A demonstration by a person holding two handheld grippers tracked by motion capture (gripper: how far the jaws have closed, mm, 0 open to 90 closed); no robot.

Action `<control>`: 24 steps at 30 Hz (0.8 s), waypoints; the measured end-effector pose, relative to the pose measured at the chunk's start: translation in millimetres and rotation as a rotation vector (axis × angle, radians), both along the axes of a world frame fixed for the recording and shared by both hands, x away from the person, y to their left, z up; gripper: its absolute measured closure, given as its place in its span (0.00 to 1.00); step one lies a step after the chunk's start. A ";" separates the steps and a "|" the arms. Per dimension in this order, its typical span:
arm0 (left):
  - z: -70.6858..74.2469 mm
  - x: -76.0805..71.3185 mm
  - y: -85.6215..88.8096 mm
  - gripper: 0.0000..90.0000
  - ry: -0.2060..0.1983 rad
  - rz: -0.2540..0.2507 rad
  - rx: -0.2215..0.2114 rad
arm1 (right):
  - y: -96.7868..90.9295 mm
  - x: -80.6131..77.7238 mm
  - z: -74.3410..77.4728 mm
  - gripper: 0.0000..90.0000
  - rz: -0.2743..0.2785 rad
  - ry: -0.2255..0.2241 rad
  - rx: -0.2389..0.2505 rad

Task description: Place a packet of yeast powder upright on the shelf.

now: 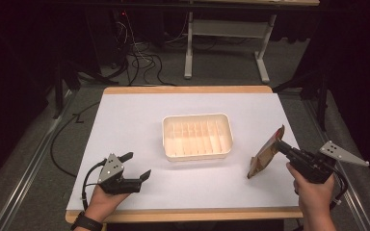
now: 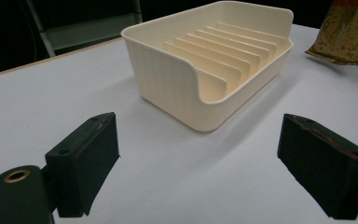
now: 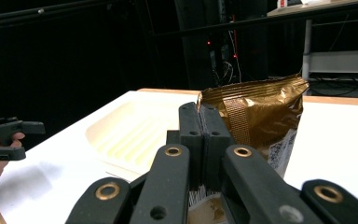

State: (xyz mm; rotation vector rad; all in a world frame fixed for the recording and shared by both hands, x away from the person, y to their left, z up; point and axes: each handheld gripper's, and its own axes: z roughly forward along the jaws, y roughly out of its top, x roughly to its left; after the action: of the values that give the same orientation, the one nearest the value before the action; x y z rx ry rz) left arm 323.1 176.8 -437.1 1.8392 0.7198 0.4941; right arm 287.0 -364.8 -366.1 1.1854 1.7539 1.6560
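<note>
A cream plastic tray [image 1: 197,119] with upright dividers sits in the middle of the white table; the same tray [image 2: 177,88] shows in the left gripper view and again [image 3: 121,135] in the right gripper view. My right gripper [image 1: 280,144] is shut on a gold foil bag [image 1: 266,155], held upright with its lower corner at the table, right of the tray. In the right gripper view the jaws pinch the bag [image 3: 261,116] at its edge. My left gripper [image 1: 136,166] stands open near the front left, empty, its fingers [image 2: 84,158] pointing at the tray.
The white sheet covers a wooden table [image 1: 188,89] whose front edge runs by my hands. Beyond the table are a desk frame [image 1: 226,43] and loose cables [image 1: 139,62] on the floor. Open table surface lies around the tray.
</note>
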 end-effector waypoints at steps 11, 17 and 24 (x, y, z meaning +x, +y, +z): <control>1.1 -0.9 1.8 0.14 -0.003 0.003 -0.005 | 21.3 14.2 17.0 1.00 0.043 -0.025 -0.003; 1.4 -1.0 2.0 0.14 -0.002 0.003 -0.006 | 28.6 18.0 28.2 1.00 0.056 -0.043 -0.010; 1.7 -1.1 2.7 0.14 -0.004 0.003 -0.008 | 34.6 21.1 43.9 1.00 0.070 -0.072 -0.010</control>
State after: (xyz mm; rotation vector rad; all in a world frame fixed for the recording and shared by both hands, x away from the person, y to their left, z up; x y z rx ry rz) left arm 322.0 179.5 -435.4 1.8294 0.7210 0.4968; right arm 308.0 -330.3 -322.2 1.0579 1.7757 1.7068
